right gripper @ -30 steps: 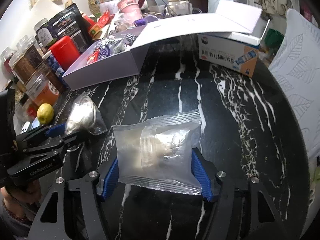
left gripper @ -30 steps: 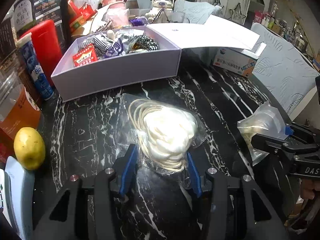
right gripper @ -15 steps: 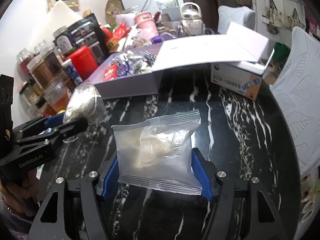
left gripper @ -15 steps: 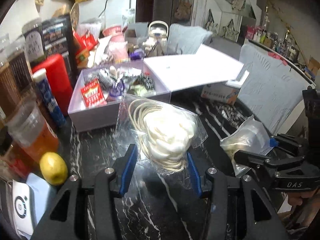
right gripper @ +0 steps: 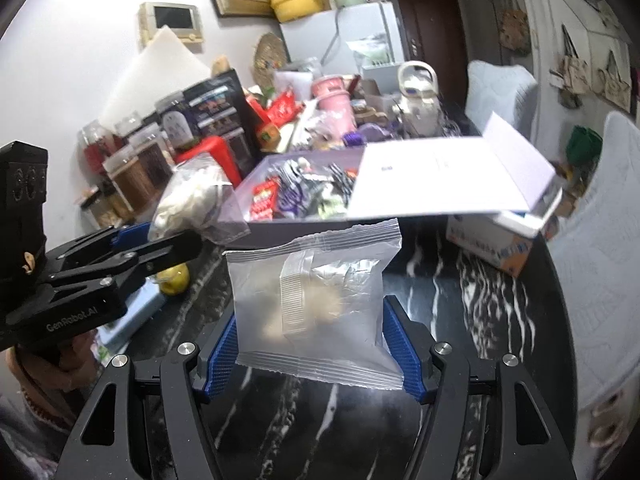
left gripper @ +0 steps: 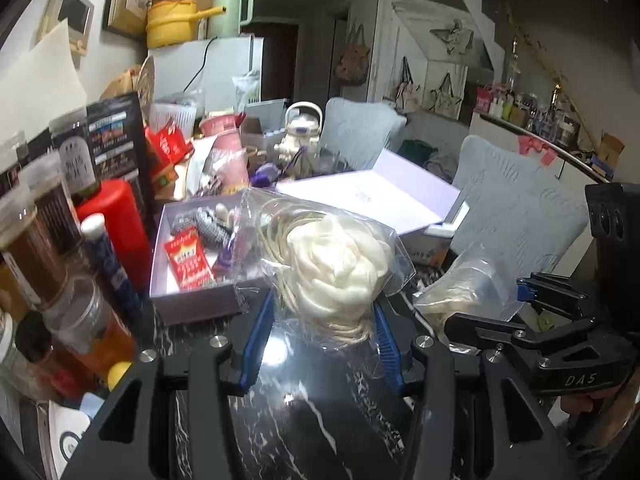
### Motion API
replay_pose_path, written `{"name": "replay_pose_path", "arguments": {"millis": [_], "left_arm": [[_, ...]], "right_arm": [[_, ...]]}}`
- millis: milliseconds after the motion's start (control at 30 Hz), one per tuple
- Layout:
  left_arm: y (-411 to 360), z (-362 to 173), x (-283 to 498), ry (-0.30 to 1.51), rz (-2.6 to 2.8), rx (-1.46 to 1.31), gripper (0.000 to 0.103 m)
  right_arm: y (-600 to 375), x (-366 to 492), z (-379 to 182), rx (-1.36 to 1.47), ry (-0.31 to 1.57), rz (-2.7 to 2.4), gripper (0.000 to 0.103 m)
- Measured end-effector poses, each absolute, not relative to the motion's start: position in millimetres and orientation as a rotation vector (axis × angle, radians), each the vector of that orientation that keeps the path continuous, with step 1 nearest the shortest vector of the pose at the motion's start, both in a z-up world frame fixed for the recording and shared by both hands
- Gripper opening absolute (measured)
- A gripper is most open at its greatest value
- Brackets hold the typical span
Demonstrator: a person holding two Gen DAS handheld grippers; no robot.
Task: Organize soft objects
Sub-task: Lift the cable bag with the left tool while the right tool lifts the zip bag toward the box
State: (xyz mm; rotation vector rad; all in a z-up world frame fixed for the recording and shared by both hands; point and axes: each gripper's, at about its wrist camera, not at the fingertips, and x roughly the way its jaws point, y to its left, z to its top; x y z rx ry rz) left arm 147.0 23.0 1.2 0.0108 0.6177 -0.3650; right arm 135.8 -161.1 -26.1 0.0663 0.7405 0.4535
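My left gripper (left gripper: 322, 330) is shut on a clear bag of white cloth and cord (left gripper: 334, 266), held up above the black marble table (left gripper: 304, 412). My right gripper (right gripper: 314, 346) is shut on a frosted plastic pouch (right gripper: 316, 300), also lifted off the table. Each gripper shows in the other's view: the right one (left gripper: 480, 322) beside my left, the left one (right gripper: 176, 242) beside my right. The open lilac box (left gripper: 188, 300) with several small packets lies just beyond both bags; it also shows in the right wrist view (right gripper: 248, 232).
The box's lid (right gripper: 440, 180) lies open to the right over a tissue carton (right gripper: 492, 246). Jars, a red canister (left gripper: 116, 216) and a blue tube (left gripper: 110, 264) crowd the left edge. A lemon (right gripper: 174, 278) lies by the left gripper. Grey cushions (left gripper: 520, 216) are at right.
Both grippers have risen off the table with their bags and tilted up, so the box and the room behind now fill the view.
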Motion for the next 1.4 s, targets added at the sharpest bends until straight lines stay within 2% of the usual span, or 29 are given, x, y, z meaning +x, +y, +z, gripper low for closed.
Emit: {"name": "replay_pose_path", "arguments": {"millis": [567, 1400], "left_arm": [[37.8, 54.0, 181.1, 0.452, -0.286, 0.002, 0.048], [62.2, 53.5, 320.0, 0.412, -0.181, -0.022, 0.048]], "right_arm": [[-146.4, 173.1, 36.2, 0.069, 0.601, 0.571, 0.067], [-113.3, 334.2, 50.9, 0.132, 0.538, 0.629, 0.067]]}}
